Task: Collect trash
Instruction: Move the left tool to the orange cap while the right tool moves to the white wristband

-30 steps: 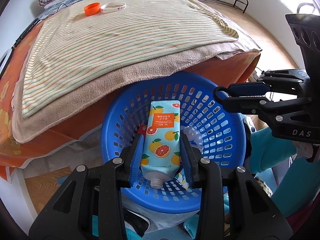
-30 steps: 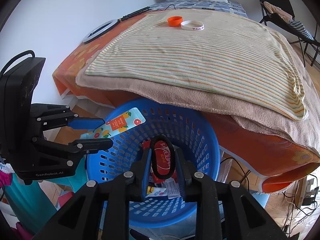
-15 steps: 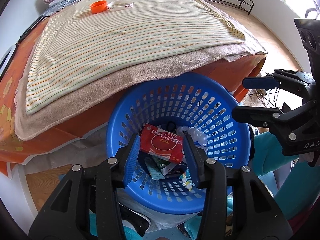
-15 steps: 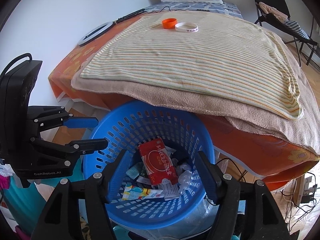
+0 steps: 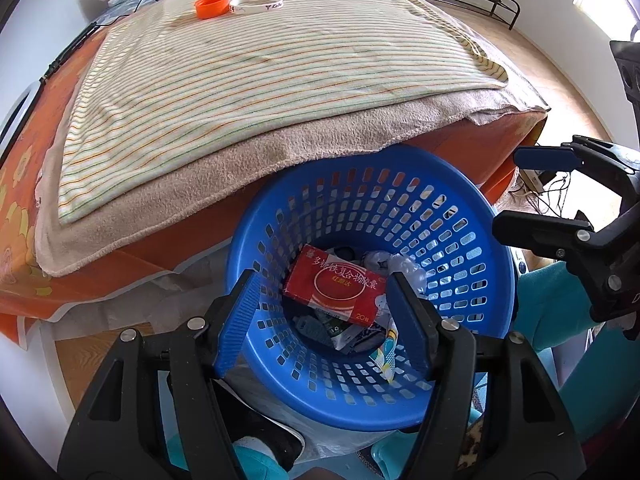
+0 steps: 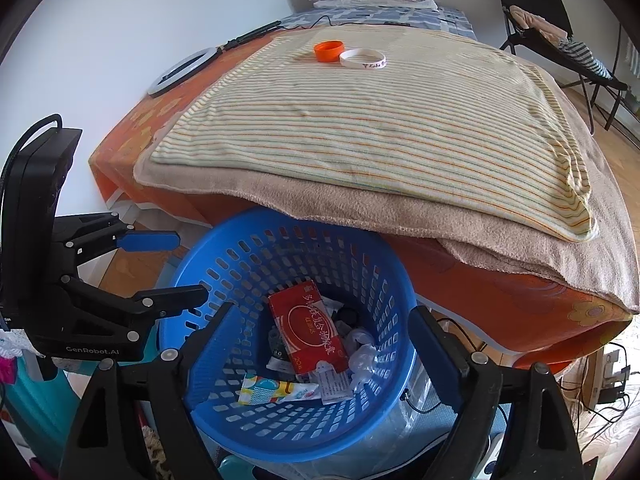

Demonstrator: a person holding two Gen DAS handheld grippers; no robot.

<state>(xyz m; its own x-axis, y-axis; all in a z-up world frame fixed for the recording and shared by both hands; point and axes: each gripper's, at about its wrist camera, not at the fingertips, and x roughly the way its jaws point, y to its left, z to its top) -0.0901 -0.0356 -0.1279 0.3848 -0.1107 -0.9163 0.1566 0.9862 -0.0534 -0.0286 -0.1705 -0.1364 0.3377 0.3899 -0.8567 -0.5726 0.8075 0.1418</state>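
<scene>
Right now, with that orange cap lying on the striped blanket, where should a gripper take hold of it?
Grip the orange cap across its outer rim, coming from above. It lies flat, open side up, and the white wristband touches one side, so close on the free sides.

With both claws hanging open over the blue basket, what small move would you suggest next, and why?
Probably lift the right claw away from the blue basket toward the orange cap and white wristband on the striped blanket: both claws have just been opening and hold nothing, and the red box lies in the basket.
</scene>
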